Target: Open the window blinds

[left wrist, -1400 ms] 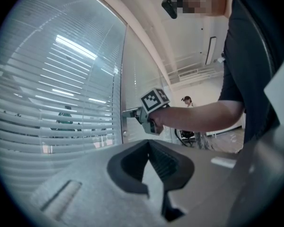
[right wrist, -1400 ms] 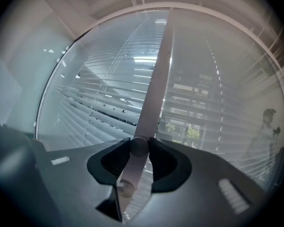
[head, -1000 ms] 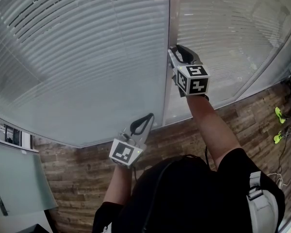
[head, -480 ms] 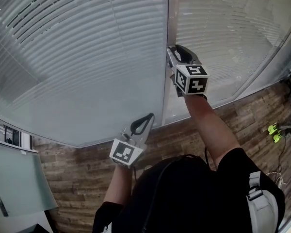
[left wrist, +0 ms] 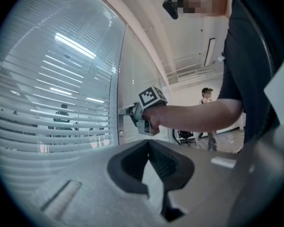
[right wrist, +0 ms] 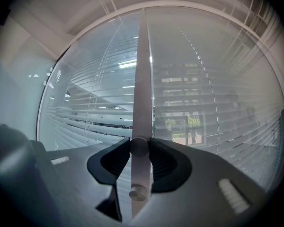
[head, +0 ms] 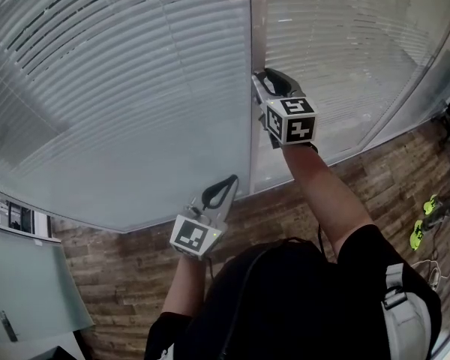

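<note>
Horizontal window blinds [head: 120, 88] hang behind glass on both sides of a grey metal post [head: 256, 21]. A small round knob [right wrist: 139, 146] sticks out of that post, with a second knob [right wrist: 138, 192] just below it. My right gripper [head: 259, 79] points level at the post and is shut on the upper knob, its pads pressing on both sides. The slats [right wrist: 213, 108] are tilted enough that trees and buildings show through. Lower and nearer to me, my left gripper [head: 230, 179] hangs shut and holds nothing. In the left gripper view the right gripper [left wrist: 128, 111] touches the post.
The glass wall meets a wood-plank floor [head: 135, 261] just ahead of me. A frosted pane [head: 30, 276] stands at the lower left. A person's bright green shoes [head: 421, 227] are on the floor at the right. Another person [left wrist: 207, 98] stands in the room behind.
Both grippers have kept their places, the right one still on the knob. The head view has shifted slightly, and the green shoes at the right have moved down the picture.
</note>
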A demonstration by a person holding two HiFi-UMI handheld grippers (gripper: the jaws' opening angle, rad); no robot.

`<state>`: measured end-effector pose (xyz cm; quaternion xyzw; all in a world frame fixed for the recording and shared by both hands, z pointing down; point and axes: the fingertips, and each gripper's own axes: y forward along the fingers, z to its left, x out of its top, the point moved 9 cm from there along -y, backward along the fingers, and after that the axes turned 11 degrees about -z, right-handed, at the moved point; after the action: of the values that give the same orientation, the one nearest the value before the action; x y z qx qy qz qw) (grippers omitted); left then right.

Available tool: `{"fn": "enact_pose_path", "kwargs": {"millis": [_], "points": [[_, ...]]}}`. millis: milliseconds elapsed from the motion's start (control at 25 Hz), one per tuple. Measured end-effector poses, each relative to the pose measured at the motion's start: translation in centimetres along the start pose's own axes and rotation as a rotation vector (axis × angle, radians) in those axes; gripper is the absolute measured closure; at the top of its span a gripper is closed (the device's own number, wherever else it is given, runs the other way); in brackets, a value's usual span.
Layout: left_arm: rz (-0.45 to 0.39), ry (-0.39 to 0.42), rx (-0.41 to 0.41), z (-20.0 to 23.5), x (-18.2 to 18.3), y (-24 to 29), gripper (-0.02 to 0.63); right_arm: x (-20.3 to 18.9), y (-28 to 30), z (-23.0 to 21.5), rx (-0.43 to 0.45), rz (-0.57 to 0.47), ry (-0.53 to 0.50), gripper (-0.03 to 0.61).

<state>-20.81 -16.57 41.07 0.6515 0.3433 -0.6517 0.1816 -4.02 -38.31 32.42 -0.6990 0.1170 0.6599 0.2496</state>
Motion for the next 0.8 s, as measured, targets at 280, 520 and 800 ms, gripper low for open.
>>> {"fn": "enact_pose_path", "kwargs": {"millis": [280,520,800], "points": [[0.004,0.000,-0.017,-0.3,-0.1,0.3,0.609,-0.1,-0.9,0.1,0.037,-0.011,-0.067,0.414],[-0.006,-0.002,-0.020,-0.5,-0.4,0.5,0.609,0.3,-1.4,0.4,0.089,0.014,-0.280,0.359],[0.004,-0.008,-0.015,-0.8,-0.4,0.3,0.609,1.8,-1.2,2.1,0.198,0.115,-0.746,0.342]]}}
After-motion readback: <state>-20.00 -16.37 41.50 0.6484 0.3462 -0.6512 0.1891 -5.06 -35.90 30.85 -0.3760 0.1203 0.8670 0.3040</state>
